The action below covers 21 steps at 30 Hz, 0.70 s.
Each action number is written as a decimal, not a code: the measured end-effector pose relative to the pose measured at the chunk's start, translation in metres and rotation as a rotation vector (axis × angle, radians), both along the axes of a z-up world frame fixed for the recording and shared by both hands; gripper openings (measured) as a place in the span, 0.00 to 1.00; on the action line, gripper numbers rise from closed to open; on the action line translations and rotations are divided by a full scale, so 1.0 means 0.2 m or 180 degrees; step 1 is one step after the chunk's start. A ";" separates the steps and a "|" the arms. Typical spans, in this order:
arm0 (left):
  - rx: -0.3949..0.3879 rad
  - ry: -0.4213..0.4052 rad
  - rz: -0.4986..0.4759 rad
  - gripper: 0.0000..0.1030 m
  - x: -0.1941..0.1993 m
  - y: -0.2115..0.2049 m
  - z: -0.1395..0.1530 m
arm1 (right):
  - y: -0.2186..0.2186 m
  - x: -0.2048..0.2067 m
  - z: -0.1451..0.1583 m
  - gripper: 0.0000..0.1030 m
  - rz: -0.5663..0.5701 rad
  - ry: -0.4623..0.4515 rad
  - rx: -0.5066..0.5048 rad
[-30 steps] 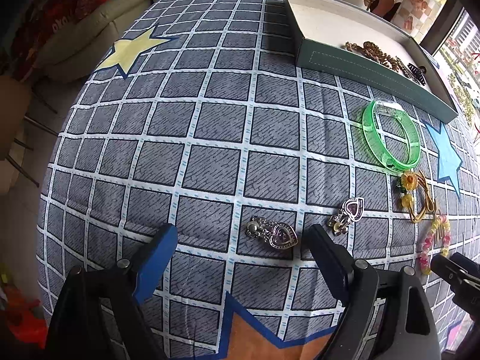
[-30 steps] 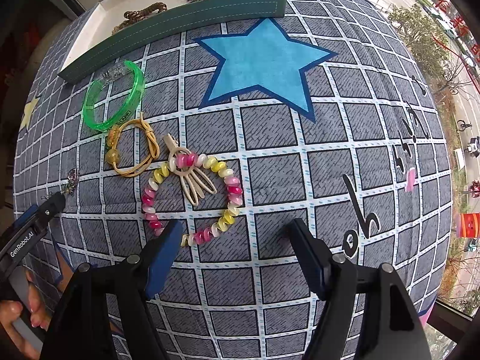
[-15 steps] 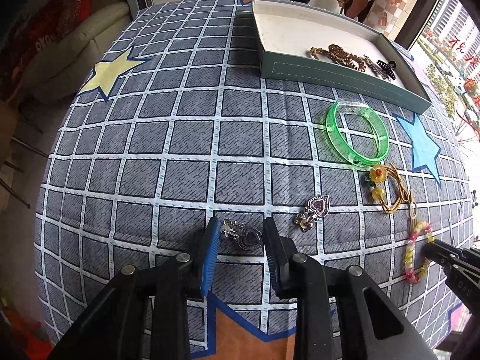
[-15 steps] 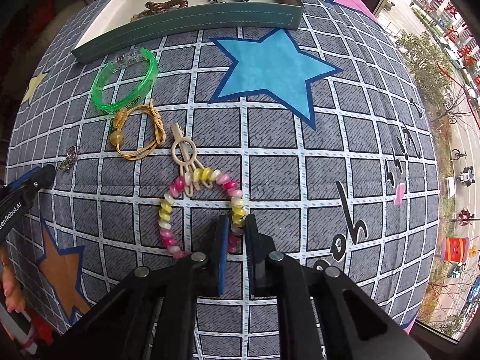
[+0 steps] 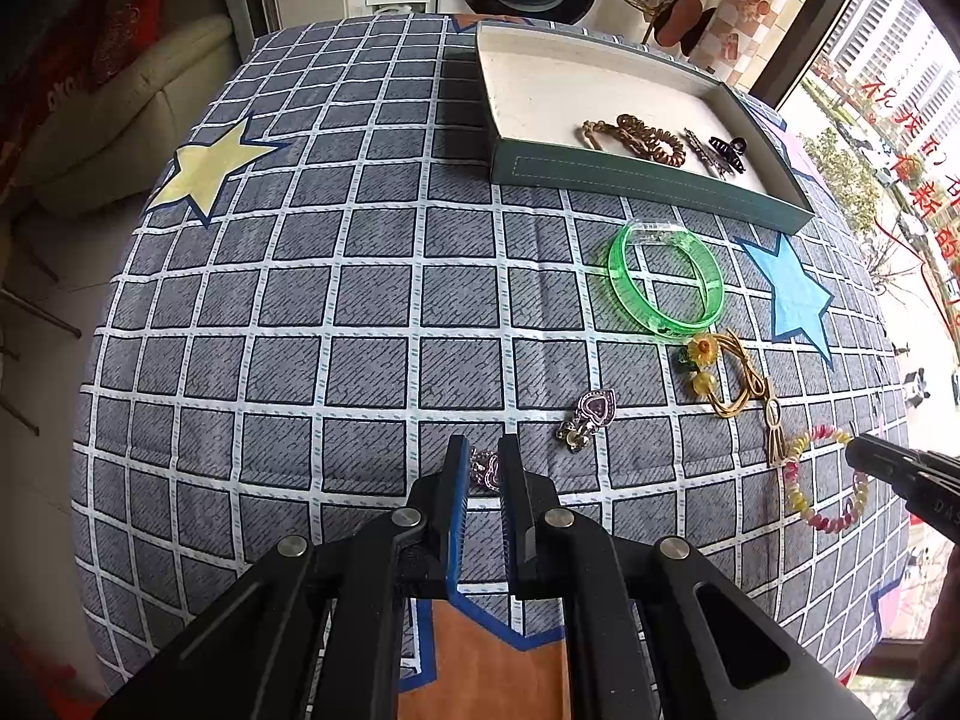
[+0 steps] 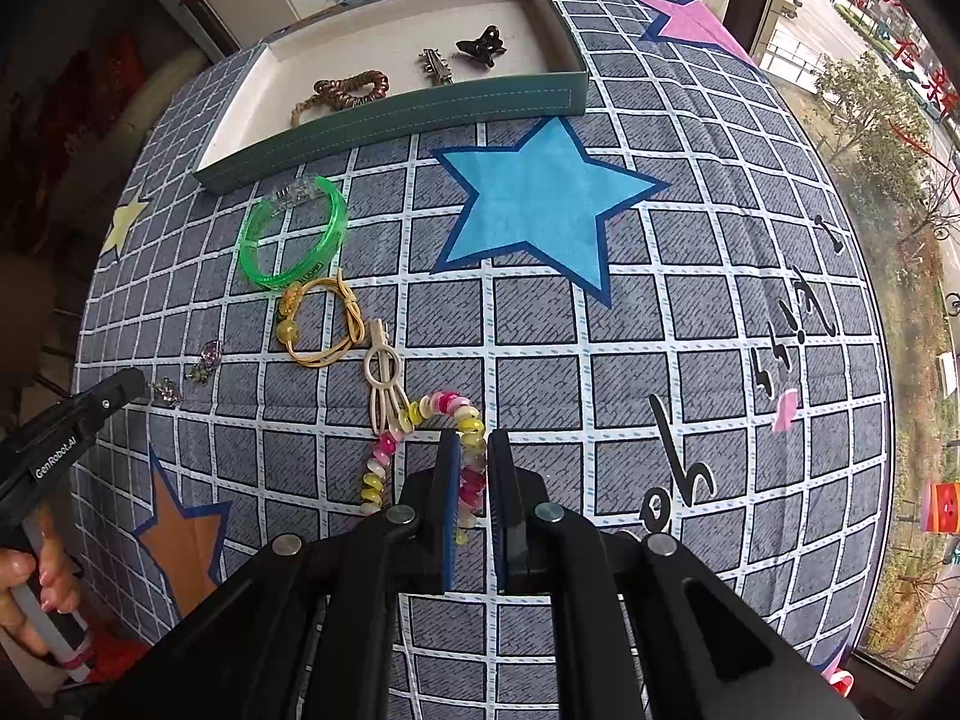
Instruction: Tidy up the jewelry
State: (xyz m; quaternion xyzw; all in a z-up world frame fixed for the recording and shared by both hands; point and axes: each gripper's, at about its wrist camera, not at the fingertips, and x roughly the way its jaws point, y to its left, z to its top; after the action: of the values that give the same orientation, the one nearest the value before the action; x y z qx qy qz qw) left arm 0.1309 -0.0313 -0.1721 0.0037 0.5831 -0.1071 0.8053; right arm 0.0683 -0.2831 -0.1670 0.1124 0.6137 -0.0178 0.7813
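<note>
My left gripper [image 5: 480, 450] points down at the checked cloth, shut on a small heart earring [image 5: 487, 471]. Its twin earring [image 5: 591, 414] lies just to the right. In the right wrist view my right gripper [image 6: 474, 441] is shut on the pink and yellow bead bracelet [image 6: 375, 468], whose loop is drawn long and narrow. A beige hair clip [image 6: 381, 372] touches the loop's far end. A yellow cord bracelet [image 6: 327, 354] and a green bangle [image 6: 252, 246] lie beyond it. The green tray [image 6: 390, 120] stands at the far edge.
The tray holds a brown scrunchie [image 6: 351, 90], a silver clip [image 6: 435, 66] and a black claw clip [image 6: 480, 48]. A hand [image 6: 36, 576] holds the left gripper at the lower left. A sofa [image 5: 120, 108] stands left of the table and a window to the right.
Both grippers went from wide open to shut, the left on the heart earring, the right on the bead bracelet. Both have risen a little, and the bracelet's loop is stretched.
</note>
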 end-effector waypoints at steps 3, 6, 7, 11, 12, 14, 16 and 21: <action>0.0076 -0.0031 0.0086 0.22 -0.01 -0.01 0.00 | -0.01 0.00 0.02 0.10 -0.0018 -0.0014 0.0032; 0.0110 -0.0001 0.0215 0.24 -0.01 0.00 -0.01 | -0.01 0.00 0.01 0.10 -0.0055 -0.0008 0.0079; 0.0098 0.0036 0.0264 0.31 -0.01 0.01 -0.02 | -0.01 -0.01 0.00 0.10 -0.0064 -0.0003 0.0094; 0.0163 -0.0096 0.0487 1.00 -0.03 0.05 0.00 | -0.01 0.00 -0.02 0.10 -0.0084 0.0021 0.0122; 0.0162 -0.0057 0.0471 1.00 -0.03 0.05 0.00 | -0.02 0.00 -0.02 0.10 -0.0087 0.0028 0.0125; 0.0185 0.0040 0.0498 1.00 -0.02 0.05 -0.03 | -0.02 0.00 -0.03 0.10 -0.0098 0.0034 0.0131; 0.0261 0.0121 0.0568 1.00 -0.01 0.05 -0.07 | -0.02 0.00 -0.04 0.10 -0.0103 0.0048 0.0139; 0.0186 0.0345 0.0860 0.97 0.03 0.07 -0.15 | -0.01 0.00 -0.05 0.10 -0.0090 0.0064 0.0154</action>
State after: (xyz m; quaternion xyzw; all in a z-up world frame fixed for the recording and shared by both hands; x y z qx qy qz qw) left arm 0.1369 -0.0171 -0.2020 -0.0572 0.6238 0.0194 0.7793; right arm 0.0685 -0.2857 -0.1768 0.1396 0.6201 -0.0151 0.7718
